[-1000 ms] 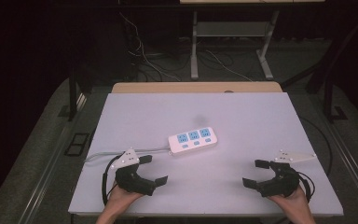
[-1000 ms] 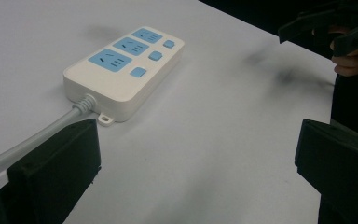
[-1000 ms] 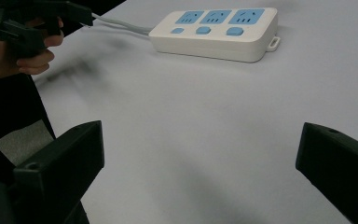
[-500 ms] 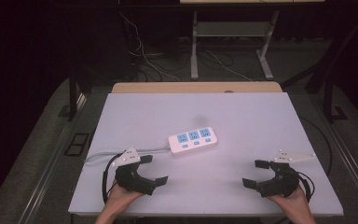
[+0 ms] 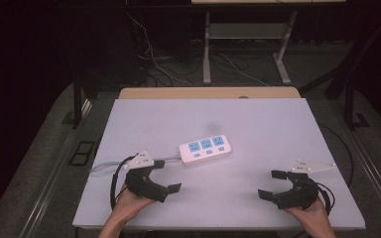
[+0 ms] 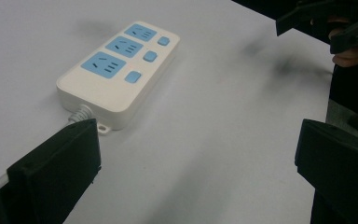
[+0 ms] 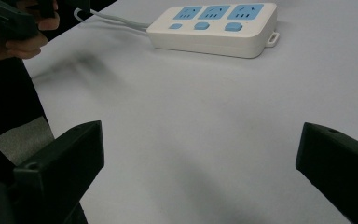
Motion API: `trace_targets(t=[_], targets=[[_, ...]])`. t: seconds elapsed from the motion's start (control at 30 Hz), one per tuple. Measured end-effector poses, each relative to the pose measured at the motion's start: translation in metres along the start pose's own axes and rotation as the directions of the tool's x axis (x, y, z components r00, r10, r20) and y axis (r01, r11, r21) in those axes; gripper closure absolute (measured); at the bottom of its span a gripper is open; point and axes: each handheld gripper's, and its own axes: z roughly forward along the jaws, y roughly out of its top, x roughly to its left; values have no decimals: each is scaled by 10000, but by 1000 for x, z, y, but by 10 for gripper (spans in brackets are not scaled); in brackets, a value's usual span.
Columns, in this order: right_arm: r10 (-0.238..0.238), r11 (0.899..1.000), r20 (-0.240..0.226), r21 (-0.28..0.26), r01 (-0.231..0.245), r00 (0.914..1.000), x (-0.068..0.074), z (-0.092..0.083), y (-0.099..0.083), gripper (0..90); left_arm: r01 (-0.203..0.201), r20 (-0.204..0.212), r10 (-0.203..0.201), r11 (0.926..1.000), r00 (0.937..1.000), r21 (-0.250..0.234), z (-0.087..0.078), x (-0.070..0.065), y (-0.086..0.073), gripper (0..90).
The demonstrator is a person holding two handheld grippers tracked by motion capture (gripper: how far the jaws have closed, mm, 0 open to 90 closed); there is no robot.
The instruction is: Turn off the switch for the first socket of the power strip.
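A white power strip [image 5: 204,148] with three blue sockets and three blue switches lies near the middle of the white table [image 5: 258,124]; its grey cord [image 5: 103,166] runs off to the left. The strip is also seen in the left gripper view [image 6: 119,70] and the right gripper view [image 7: 214,29]. My left gripper [image 5: 167,174] rests near the table's front left, open and holding nothing, a short way from the strip's cord end. At the front right, my right gripper [image 5: 272,184] is open too, with bare table between its jaws.
A wooden board [image 5: 208,92] lies along the table's far edge. Beyond it are desk legs [image 5: 207,47] and loose cables [image 5: 154,54] on a dark floor. Each gripper's black cable [image 5: 114,183] loops beside the hand.
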Motion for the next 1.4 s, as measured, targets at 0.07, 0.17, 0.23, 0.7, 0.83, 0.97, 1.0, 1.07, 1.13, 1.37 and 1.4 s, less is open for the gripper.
trace_targets(t=[0.07, 0.17, 0.23, 0.7, 0.83, 0.97, 1.0, 1.07, 1.13, 1.37, 1.4], targets=[[0, 10000, 0, 6, 0, 10000, 0, 0, 0, 7, 5, 10, -5, 10000, 10000, 16, -1, 2, 3, 0], [22, 10000, -6, 18, -22, 10000, 0, 0, 0, 7, 18, 38, -18, 9999, 10000, 101, 0, 4, 7, 0], [21, 10000, -4, 26, -21, 10000, -1, 0, 0, 7, 45, 84, -46, 9999, 10000, 151, 0, 5, 9, 0], [38, 10000, -10, 50, -38, 10000, -1, 0, 0, 7, -133, 142, 125, 9983, 9998, 571, 6, 10, 31, 0], [48, 10000, -16, 56, -48, 10000, -1, 0, 0, 7, -145, 169, 135, 9980, 9998, 613, 7, 13, 37, 0], [33, 10000, -9, 48, -33, 10000, -1, 0, -1, 7, -173, 200, 160, 9979, 9997, 631, 9, 15, 42, 0], [41, 10000, -9, 48, -41, 10000, -1, 0, -1, 7, -182, 196, 169, 9976, 9997, 669, 10, 15, 44, 0], [40, 10000, -6, 47, -40, 10000, -1, 0, -1, 7, -217, 225, 201, 9972, 9995, 715, 12, 15, 47, 0], [42, 10000, -10, 47, -42, 10000, -1, 0, -1, 7, -280, 238, 261, 9964, 9994, 804, 13, 16, 49, 0], [38, 10000, -18, 26, -38, 10000, -1, 0, -1, 7, -367, 248, 344, 9944, 9991, 994, 20, 19, 58, 0], [33, 10000, -18, 23, -33, 10000, -1, 0, -1, 7, -379, 241, 356, 9940, 9991, 1023, 20, 20, 59, 0]])
